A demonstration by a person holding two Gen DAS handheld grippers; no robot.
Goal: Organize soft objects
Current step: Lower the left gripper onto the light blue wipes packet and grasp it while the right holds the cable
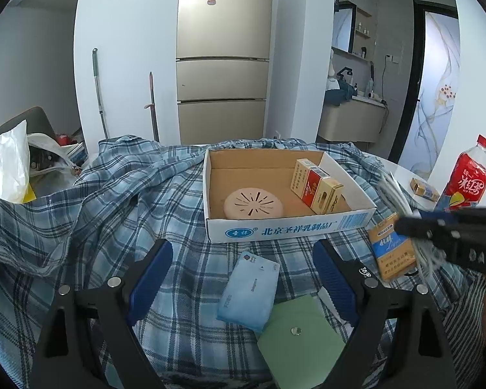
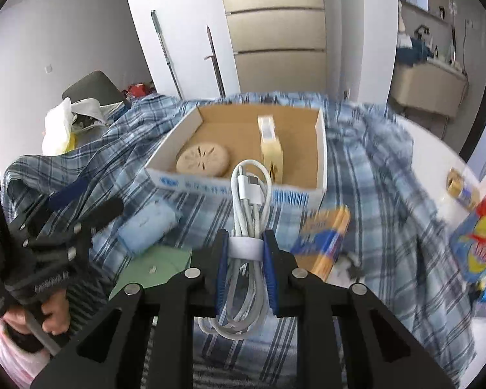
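My right gripper (image 2: 245, 249) is shut on a coiled white charging cable (image 2: 250, 201) and holds it above the plaid cloth, just in front of the open cardboard box (image 2: 320, 162). The box (image 1: 288, 227) holds a round beige disc (image 1: 252, 202) and a yellow-red carton (image 1: 317, 184). My left gripper (image 1: 243, 265) is open and empty over a light blue pouch (image 1: 248, 295) and a green card (image 1: 299, 334). The right gripper shows in the left wrist view (image 1: 405, 225) at the right edge.
A blue plaid shirt (image 1: 113, 214) covers the table. A blue-orange packet (image 1: 393, 253) lies right of the box. A red iced-tea bottle (image 1: 468, 178) and a small box (image 1: 424, 189) stand at the far right. A white plastic bag (image 1: 11, 165) sits far left.
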